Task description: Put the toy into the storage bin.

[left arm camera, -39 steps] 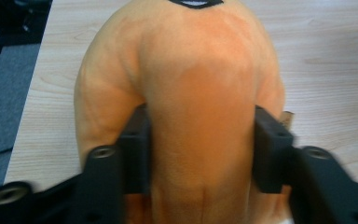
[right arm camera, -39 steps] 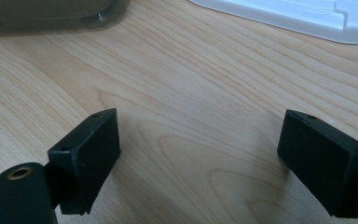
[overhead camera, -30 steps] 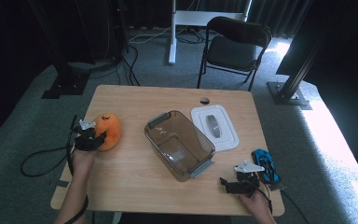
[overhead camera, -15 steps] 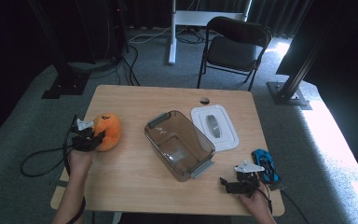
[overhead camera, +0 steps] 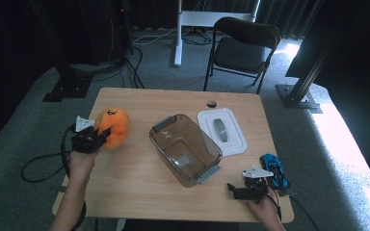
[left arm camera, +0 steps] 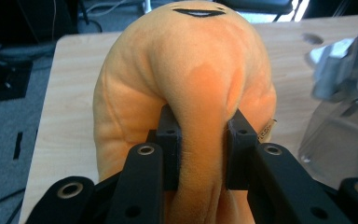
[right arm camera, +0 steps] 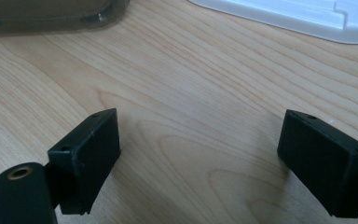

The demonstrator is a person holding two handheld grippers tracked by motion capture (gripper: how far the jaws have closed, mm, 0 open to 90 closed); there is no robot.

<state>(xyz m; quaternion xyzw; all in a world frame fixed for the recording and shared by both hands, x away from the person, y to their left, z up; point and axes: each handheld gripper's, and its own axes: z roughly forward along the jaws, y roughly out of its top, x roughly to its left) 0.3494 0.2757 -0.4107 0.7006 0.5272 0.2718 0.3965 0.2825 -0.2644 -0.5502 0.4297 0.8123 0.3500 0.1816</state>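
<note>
An orange plush toy (overhead camera: 113, 126) with a stitched black mouth hangs just above the left part of the wooden table (overhead camera: 139, 180). My left gripper (overhead camera: 101, 138) is shut on it, and in the left gripper view both pads pinch a fold of the plush toy (left arm camera: 200, 93). The left gripper (left arm camera: 201, 140) points toward the clear plastic bin (overhead camera: 185, 149) at the table's middle. My right gripper (overhead camera: 232, 188) rests near the front right edge. In the right gripper view the right gripper (right arm camera: 200, 158) is open, with bare wood between its pads.
A white lid (overhead camera: 221, 131) lies right of the bin. A blue toy car (overhead camera: 274, 171) sits by the right gripper at the table's right edge. A small dark disc (overhead camera: 211, 103) is near the far edge. A folding chair (overhead camera: 243, 48) stands beyond the table.
My left gripper has lifted the orange plush toy off the table and carried it slightly toward the bin. The right gripper has stayed still.
</note>
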